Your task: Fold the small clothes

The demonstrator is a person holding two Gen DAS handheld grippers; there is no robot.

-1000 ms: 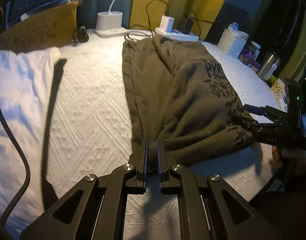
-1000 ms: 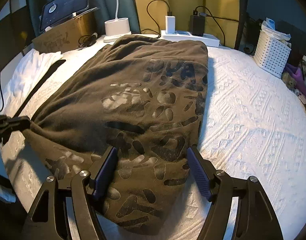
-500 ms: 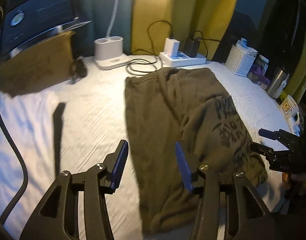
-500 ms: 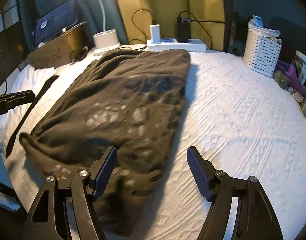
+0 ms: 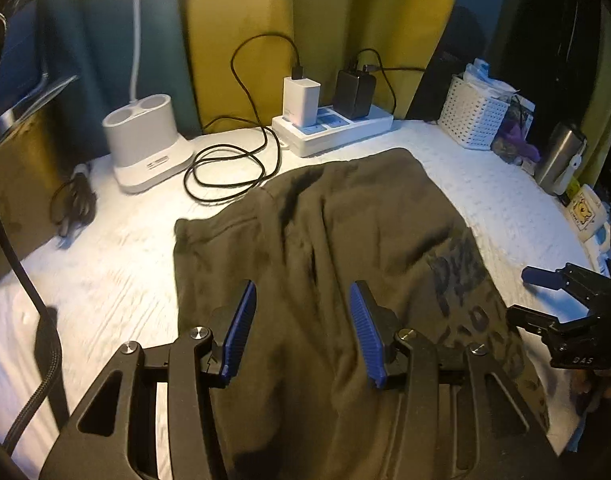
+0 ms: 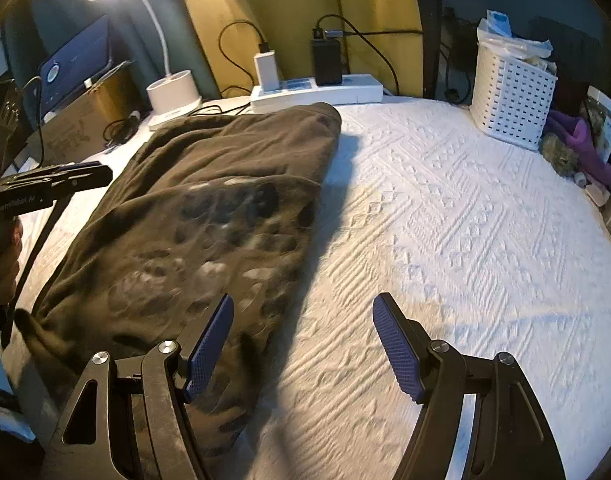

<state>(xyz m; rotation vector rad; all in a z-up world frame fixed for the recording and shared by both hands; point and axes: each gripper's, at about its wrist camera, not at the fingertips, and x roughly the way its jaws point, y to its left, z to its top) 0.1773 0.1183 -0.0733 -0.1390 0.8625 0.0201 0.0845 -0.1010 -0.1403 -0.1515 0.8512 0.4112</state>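
Garment [image 5: 345,264]: one olive-brown piece of thick, fleecy cloth with a dark print on its right half, lying lengthwise on the white textured bedcover [image 6: 465,208]. It is doubled over along its length, with loose ridges running down the middle and the near end bunched and rumpled. Far end lies just short of the power strip [image 5: 333,128].

Handling, as judged: soft and limp, of some weight for its size, not slippery and not fragile. It will sag and drag rather than hold a shape. Best hold appears to be at the two near corners or along the near hem, where the layers can be pinched together; a grip mid-panel would likely lift only the top layer.

Left gripper [image 5: 301,328]: fingers parted to about half their spread, above the garment's near middle, nothing clamped between them.

Right gripper [image 6: 301,348]: fingers wide apart, empty, straddling the garment's right edge, one finger over cloth and the other over bare bedcover.

Surroundings: lamp base [image 5: 145,140], coiled black cable [image 5: 229,172], white basket [image 6: 513,100] along the far side, all clear of the cloth.
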